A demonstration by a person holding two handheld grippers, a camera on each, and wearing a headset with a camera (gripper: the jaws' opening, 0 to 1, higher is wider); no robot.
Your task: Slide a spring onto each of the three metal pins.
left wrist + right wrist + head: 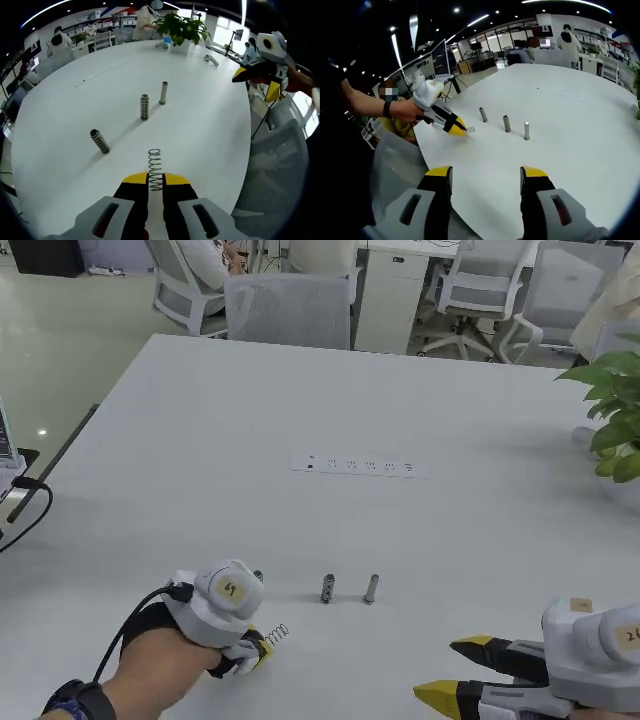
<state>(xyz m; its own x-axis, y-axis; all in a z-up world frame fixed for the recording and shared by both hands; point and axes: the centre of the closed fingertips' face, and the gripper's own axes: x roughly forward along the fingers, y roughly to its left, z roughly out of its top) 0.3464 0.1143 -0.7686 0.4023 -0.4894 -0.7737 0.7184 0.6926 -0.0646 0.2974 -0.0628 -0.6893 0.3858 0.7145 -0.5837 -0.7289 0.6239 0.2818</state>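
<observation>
The left gripper is holding a spring just above the desk.
In the left gripper view, the jaws are clenching the spring's near end, and most of its coils are sticking out forward past the yellow tips. Beyond it three pins are standing in a row on the white desk. The nearest pin and the middle pin are each wearing a spring of their own, while the farthest pin is standing bare. The held spring is sitting well apart from that bare pin. Off to the side, the right gripper is hovering near the desk's edge, its jaws spread wide and grasping nothing. Farther back, a potted plant is sitting on the desk.
</observation>
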